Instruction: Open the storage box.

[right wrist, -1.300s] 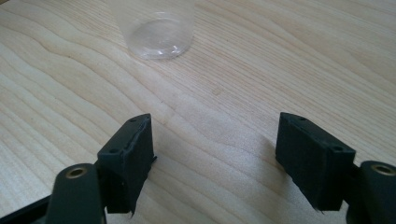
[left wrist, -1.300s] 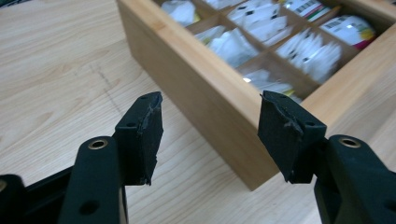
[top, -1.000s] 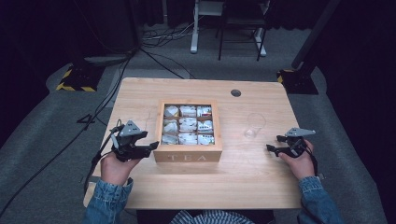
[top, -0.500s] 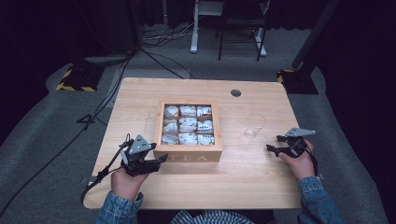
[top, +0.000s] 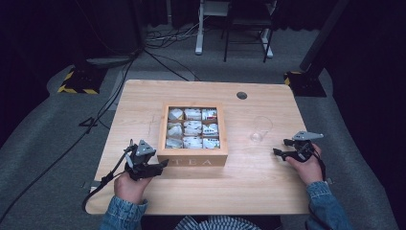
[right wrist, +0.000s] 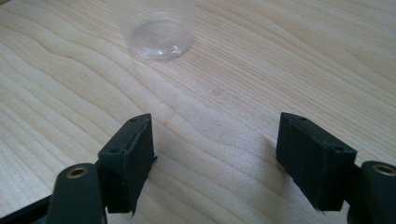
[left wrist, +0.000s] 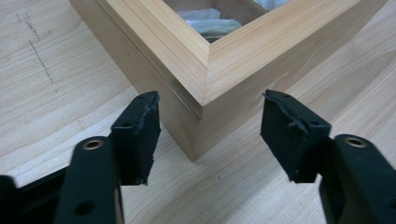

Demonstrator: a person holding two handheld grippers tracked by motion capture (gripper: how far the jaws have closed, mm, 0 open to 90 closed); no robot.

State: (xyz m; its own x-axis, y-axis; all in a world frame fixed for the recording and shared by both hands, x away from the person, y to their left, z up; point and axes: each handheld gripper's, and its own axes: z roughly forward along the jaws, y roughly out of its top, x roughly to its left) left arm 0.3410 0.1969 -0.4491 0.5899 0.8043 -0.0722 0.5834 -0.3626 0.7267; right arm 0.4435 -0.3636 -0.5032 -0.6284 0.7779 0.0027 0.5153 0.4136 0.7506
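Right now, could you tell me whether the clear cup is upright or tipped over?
Upright. The clear cup stands on its base on the table; the right gripper view shows its round bottom flat on the wood.

We wear blue denim sleeves (top: 122, 216); our left gripper (left wrist: 210, 135) and right gripper (right wrist: 219, 158) are black, with brass screws and grey triangular plates.

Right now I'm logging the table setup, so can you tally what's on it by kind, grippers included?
Wooden tea box: 1
Compartments in the tea box, each holding packets: 9
Clear plastic cup: 1
Grippers: 2, the left gripper and the right gripper, both open
Total, with the compartments left out as parts of the box: 4
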